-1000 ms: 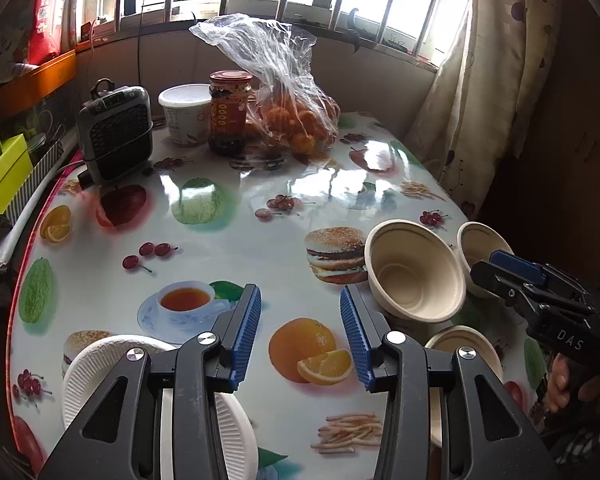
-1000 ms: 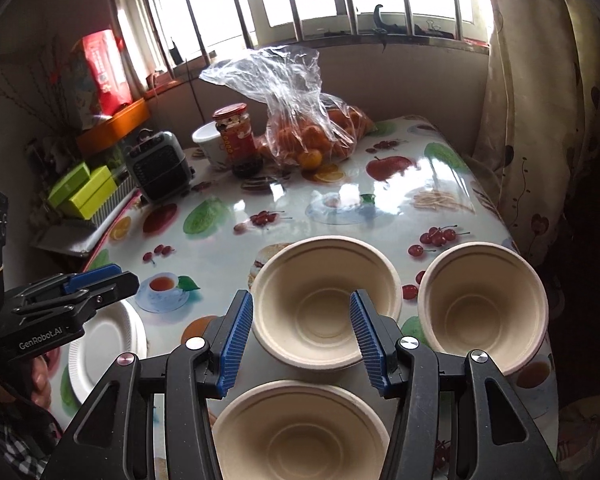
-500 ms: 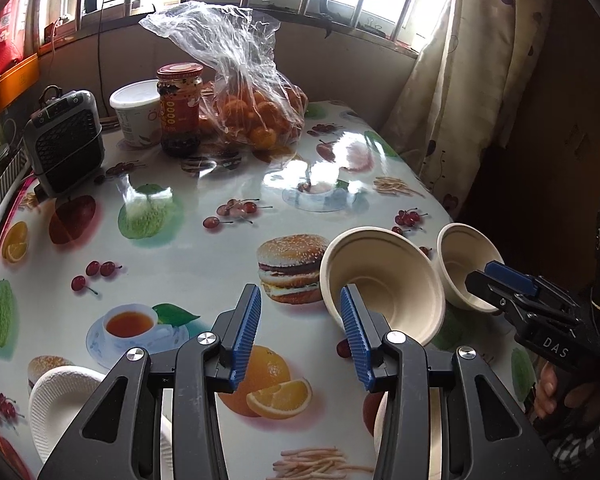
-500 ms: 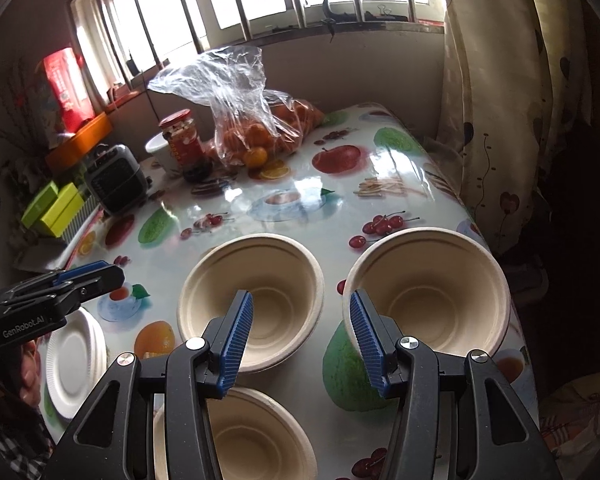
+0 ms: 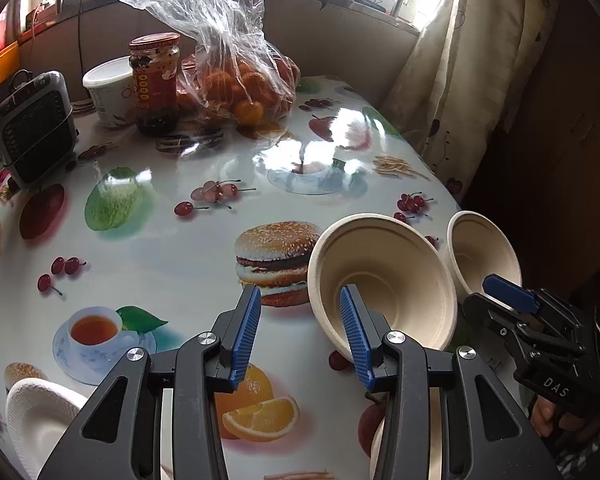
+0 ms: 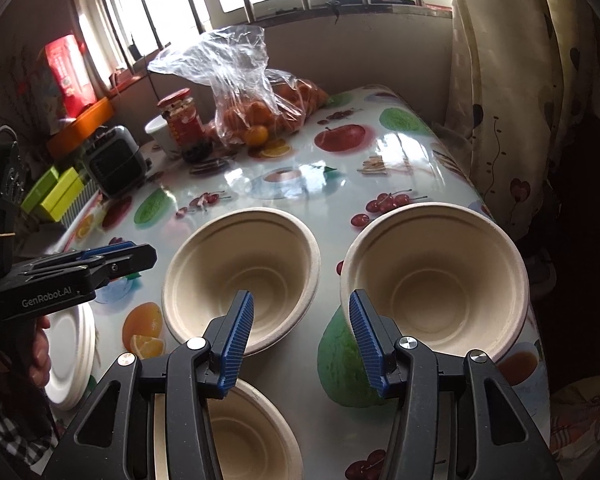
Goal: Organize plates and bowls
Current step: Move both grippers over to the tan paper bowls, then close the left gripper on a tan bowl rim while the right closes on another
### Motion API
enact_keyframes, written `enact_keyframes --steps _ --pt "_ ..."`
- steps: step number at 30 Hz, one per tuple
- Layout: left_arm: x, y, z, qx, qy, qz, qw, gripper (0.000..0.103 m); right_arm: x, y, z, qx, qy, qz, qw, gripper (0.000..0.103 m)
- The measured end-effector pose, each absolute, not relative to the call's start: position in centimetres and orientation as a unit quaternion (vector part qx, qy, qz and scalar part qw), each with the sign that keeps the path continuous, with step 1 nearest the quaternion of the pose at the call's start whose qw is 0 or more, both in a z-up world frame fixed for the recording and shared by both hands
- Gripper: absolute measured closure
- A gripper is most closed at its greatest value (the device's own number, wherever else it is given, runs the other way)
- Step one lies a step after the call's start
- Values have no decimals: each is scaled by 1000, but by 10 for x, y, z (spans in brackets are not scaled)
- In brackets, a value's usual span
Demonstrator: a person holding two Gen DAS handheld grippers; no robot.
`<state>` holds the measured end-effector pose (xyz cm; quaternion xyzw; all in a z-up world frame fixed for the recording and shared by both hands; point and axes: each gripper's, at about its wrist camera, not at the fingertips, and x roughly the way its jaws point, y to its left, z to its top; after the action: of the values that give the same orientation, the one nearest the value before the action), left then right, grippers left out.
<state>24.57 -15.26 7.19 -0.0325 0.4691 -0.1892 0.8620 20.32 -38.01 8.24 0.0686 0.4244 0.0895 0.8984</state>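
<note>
Three beige paper bowls stand on the fruit-print table: a middle bowl (image 6: 242,276) (image 5: 380,284), a right bowl (image 6: 436,272) (image 5: 482,252) near the table's right edge, and a near bowl (image 6: 244,436) under my right gripper. My left gripper (image 5: 300,328) is open and empty, its right finger at the middle bowl's near rim. My right gripper (image 6: 300,334) is open and empty, above the gap between the middle and right bowls. White paper plates (image 6: 70,356) (image 5: 36,420) are stacked at the near left.
At the far end stand a clear bag of oranges (image 5: 240,76), a red-lidded jar (image 5: 154,80), a white tub (image 5: 108,92) and a small grey heater (image 5: 34,128). A curtain (image 6: 512,92) hangs along the table's right side.
Both grippers have moved right and forward. The left one has come from over the plates to the middle bowl's rim; the right one has shifted towards the right bowl. Both stayed open.
</note>
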Motion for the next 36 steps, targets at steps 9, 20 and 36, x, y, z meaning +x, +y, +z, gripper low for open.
enact_keyframes --steps 9,20,36 --pt "251 -154 64 -37 478 -188 857 60 211 -374 76 64 430 100 895 63" --pt "256 -157 54 -49 492 -191 848 69 218 -376 68 74 438 101 890 71" --pt "262 -161 45 -62 508 -202 835 83 222 -377 63 85 442 104 887 84"
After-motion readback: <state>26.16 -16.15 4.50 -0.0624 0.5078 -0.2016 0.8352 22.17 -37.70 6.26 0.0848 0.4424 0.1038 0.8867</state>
